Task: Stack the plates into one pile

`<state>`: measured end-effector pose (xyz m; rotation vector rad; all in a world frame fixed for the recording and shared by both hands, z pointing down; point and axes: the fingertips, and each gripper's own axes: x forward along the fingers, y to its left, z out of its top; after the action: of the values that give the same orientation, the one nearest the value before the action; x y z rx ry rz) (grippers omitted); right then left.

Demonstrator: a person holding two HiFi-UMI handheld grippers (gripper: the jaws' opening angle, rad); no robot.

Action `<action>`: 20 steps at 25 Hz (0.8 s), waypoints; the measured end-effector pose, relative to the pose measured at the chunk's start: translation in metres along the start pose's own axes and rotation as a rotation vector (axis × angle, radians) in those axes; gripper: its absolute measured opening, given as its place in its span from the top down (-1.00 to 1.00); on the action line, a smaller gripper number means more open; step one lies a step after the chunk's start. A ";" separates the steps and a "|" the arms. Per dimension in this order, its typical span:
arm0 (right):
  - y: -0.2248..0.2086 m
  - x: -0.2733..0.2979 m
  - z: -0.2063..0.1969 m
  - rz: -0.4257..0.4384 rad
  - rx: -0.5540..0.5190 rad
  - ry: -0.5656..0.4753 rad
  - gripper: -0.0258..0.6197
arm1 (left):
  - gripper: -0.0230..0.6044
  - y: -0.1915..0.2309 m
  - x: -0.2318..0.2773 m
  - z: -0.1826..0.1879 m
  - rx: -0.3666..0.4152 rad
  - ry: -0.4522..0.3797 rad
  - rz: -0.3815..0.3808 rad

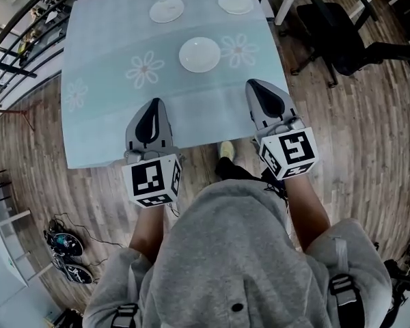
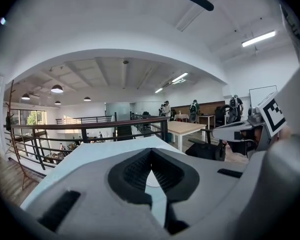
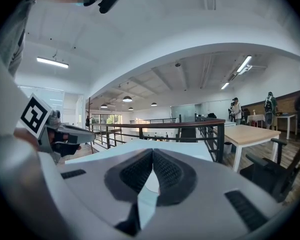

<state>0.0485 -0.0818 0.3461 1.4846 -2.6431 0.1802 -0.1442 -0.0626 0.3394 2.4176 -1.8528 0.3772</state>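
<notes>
A near plate (image 1: 199,54), a far-left plate (image 1: 167,9) and a far-right plate (image 1: 236,2) are laid apart on the table (image 1: 102,60). The left gripper (image 1: 152,106) and right gripper (image 1: 255,87) are held over its near edge, jaws pressed together, seemingly on nothing.

Pale blue flowered tablecloth (image 1: 99,125), black office chair (image 1: 342,36), wood-plank floor (image 1: 376,162), perhaps shoes (image 1: 68,255) lower left.

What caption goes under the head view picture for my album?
Left gripper and right gripper, both shut, face three separate white plates on a flowered tablecloth.
</notes>
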 end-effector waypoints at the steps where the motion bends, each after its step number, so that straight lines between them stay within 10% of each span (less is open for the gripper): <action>1: -0.004 0.002 0.001 -0.001 0.001 0.000 0.84 | 0.89 0.000 0.004 0.002 0.001 -0.002 0.000; 20: -0.039 0.051 0.009 0.054 0.000 -0.017 0.84 | 0.89 0.015 0.059 0.015 0.076 0.011 0.053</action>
<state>0.0555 -0.1462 0.3473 1.4225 -2.6980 0.1721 -0.1424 -0.1257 0.3370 2.4125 -1.9352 0.4726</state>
